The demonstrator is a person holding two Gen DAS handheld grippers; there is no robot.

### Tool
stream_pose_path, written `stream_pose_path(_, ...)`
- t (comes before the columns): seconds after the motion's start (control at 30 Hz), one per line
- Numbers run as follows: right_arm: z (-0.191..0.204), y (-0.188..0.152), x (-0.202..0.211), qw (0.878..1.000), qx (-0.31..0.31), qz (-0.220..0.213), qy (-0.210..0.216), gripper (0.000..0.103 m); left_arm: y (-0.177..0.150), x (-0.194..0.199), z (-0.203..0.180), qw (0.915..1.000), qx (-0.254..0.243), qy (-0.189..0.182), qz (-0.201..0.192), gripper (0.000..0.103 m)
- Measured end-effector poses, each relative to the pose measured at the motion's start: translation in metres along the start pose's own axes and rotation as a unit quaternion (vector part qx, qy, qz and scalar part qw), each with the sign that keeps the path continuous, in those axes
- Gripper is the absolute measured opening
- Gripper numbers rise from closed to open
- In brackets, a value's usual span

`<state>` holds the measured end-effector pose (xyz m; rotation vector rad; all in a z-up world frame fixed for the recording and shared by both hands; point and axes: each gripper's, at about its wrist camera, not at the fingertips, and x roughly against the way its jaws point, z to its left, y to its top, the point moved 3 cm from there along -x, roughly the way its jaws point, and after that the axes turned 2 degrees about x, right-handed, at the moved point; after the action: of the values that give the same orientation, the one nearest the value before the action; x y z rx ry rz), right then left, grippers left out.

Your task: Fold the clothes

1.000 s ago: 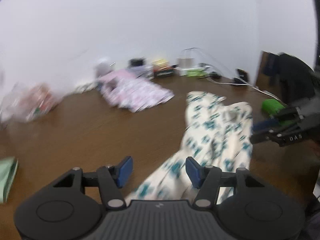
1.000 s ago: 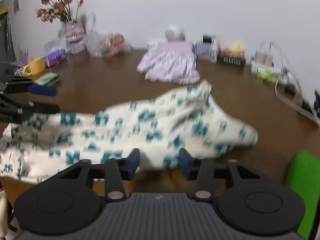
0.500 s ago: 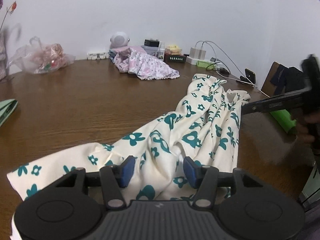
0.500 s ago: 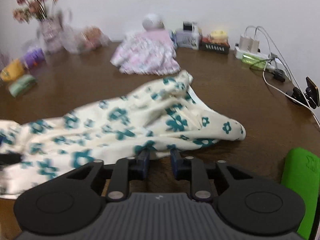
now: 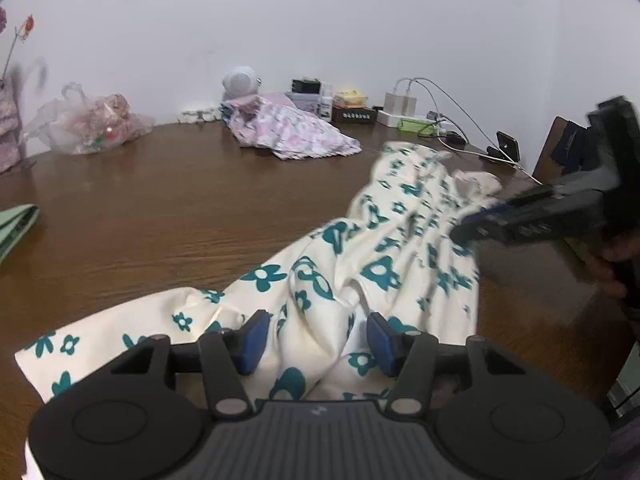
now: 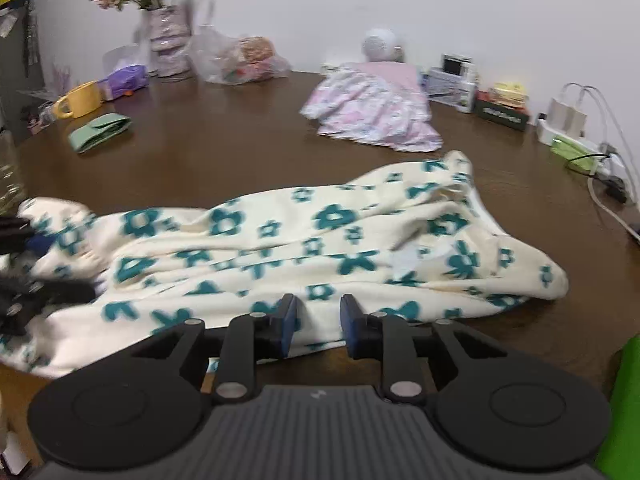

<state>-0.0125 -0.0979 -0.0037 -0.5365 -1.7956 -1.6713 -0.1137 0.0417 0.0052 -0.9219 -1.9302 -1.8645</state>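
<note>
A cream garment with teal flowers (image 5: 360,264) lies crumpled along the brown table (image 5: 160,208); it also shows in the right wrist view (image 6: 304,240). My left gripper (image 5: 314,340) is open, its blue pads either side of a fold of the garment's near end. My right gripper (image 6: 318,324) is open at the garment's near edge, with cloth between the pads. It also shows blurred at the right of the left wrist view (image 5: 532,216), over the garment's far part. The left gripper appears dark and blurred at the left edge of the right wrist view (image 6: 24,276).
A folded pink floral garment (image 6: 376,112) lies at the back of the table. A green folded cloth (image 6: 98,130), a yellow mug (image 6: 80,100), a flower vase (image 6: 168,40) and a plastic bag (image 6: 240,60) stand at the left. Chargers and cables (image 6: 580,136) sit at the right; a green object (image 6: 624,408) at the right edge.
My right gripper was nearly shut half a second ago and has opened. It has moved leftward over the garment in the left wrist view. The garment has settled lower on the table.
</note>
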Motion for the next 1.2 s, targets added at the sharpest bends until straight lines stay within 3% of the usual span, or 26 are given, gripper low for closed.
stream_pose_path(0.13, -0.024, 0.010, -0.007, 0.999, -0.022, -0.004, -0.037, 0.024, 0.006, -0.015, -0.043, 0.9995, -0.003, -0.026, 0.016, 0.052)
stream_pose_path(0.23, -0.040, 0.017, -0.011, 0.997, -0.039, -0.008, -0.073, 0.043, 0.013, -0.022, -0.061, 0.9975, 0.014, -0.063, 0.028, 0.052)
stream_pose_path(0.33, -0.056, 0.024, -0.015, 0.992, -0.055, -0.011, -0.109, 0.036, 0.018, -0.009, -0.055, 0.9935, 0.024, -0.109, 0.025, 0.053)
stream_pose_path(0.37, -0.052, 0.021, -0.005, 0.994, -0.054, -0.017, -0.091, 0.036, 0.020, 0.000, -0.046, 0.9933, 0.027, -0.112, 0.013, 0.057)
stream_pose_path(0.43, -0.035, 0.010, 0.023, 0.998, -0.046, -0.034, -0.030, 0.036, 0.020, 0.012, -0.024, 0.9969, 0.034, -0.070, 0.001, 0.063)
stream_pose_path(0.57, 0.009, -0.023, 0.045, 0.998, -0.001, -0.009, 0.065, 0.037, 0.010, 0.007, 0.005, 0.9966, 0.069, -0.038, 0.025, 0.061)
stream_pose_path(0.7, 0.022, -0.037, 0.039, 0.998, 0.026, 0.001, 0.063, 0.037, 0.000, 0.003, -0.010, 0.9972, 0.045, -0.055, 0.024, 0.061)
stream_pose_path(0.8, 0.018, -0.036, 0.033, 0.998, 0.041, -0.007, 0.044, 0.037, -0.003, 0.001, -0.025, 0.9954, 0.054, -0.076, 0.022, 0.060)
stream_pose_path(0.87, 0.011, -0.032, 0.030, 0.999, 0.041, -0.004, 0.025, 0.040, -0.005, 0.000, -0.039, 0.9942, 0.055, -0.089, 0.022, 0.052)
stream_pose_path(0.93, 0.000, -0.029, 0.023, 0.999, 0.033, -0.002, 0.007, 0.053, -0.008, -0.001, -0.058, 0.9933, 0.047, -0.103, 0.024, 0.048)
stream_pose_path(0.97, -0.008, -0.025, 0.019, 1.000, 0.025, -0.001, 0.003, 0.054, -0.009, -0.001, -0.068, 0.9927, 0.043, -0.110, 0.025, 0.048)
stream_pose_path(1.1, -0.042, -0.018, 0.019, 0.998, -0.009, 0.000, -0.061, 0.053, -0.016, 0.004, -0.113, 0.9888, -0.024, -0.143, 0.034, 0.048)
stream_pose_path(1.17, -0.050, -0.023, 0.033, 0.995, -0.010, -0.005, -0.102, 0.049, -0.024, 0.017, -0.115, 0.9848, -0.052, -0.164, 0.021, 0.051)
stream_pose_path(1.2, -0.048, -0.033, 0.045, 0.996, 0.001, -0.012, -0.093, 0.049, -0.027, 0.025, -0.111, 0.9832, -0.060, -0.172, 0.007, 0.052)
